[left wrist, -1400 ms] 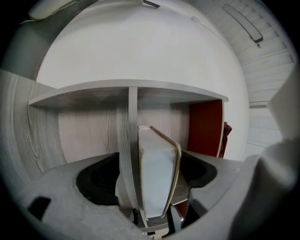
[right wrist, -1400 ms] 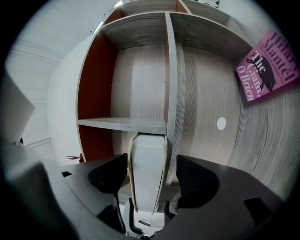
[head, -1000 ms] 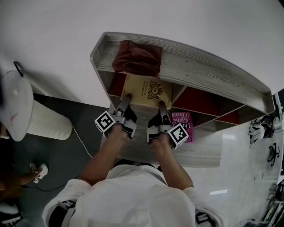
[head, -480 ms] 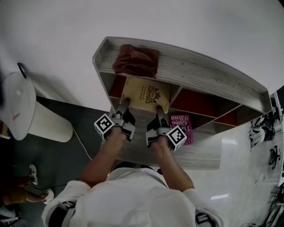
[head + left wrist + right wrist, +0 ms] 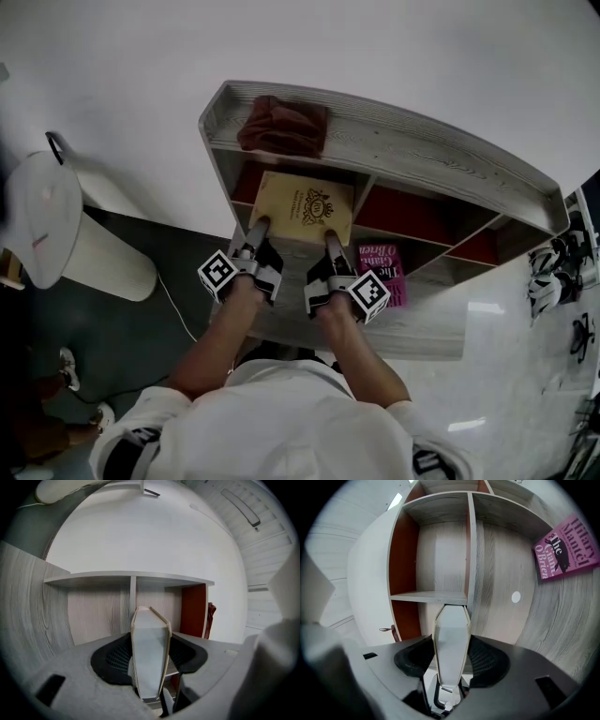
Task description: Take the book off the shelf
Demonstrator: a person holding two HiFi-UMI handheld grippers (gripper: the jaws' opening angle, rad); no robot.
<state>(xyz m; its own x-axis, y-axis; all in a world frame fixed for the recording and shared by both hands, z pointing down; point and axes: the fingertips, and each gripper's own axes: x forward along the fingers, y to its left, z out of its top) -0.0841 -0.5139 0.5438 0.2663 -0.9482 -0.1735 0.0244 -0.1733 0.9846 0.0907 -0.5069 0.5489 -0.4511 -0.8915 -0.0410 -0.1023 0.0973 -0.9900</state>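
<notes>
Tan cloth-look cover with a dark crest: that's the book [image 5: 302, 206], a flat rectangular slab, and both tools are on it. The left hand-held gripper [image 5: 255, 228] pinches the near edge towards its left corner. In the left gripper view its dark ribbed pads [image 5: 115, 658] sit tight on either side of the pale page block, the jaws having just been closing onto it. The right hand-held gripper [image 5: 330, 239] has the same near edge towards the right corner, and its own view shows its pads [image 5: 485, 660] clamped on the pages too.

Both forearms reach straight ahead, side by side and close together, wrists in line and marker cubes turned outward. Both tools aim at the shelf [image 5: 422, 141], pale grey board with a streaky wood grain and red-brown panels inside.

The book stretches away from both sets of jaws, cover up towards the head camera. Its far edge points into the upper left compartment, at the mouth of that opening. Its broader span seems to run from one tool across to the other.

Beyond the left tool, a rumpled dark red cloth [image 5: 281, 127] sits on the shelf's top board. Just right of the right tool, a glossy pink book [image 5: 382, 272] lies flat on a lower ledge.
</notes>
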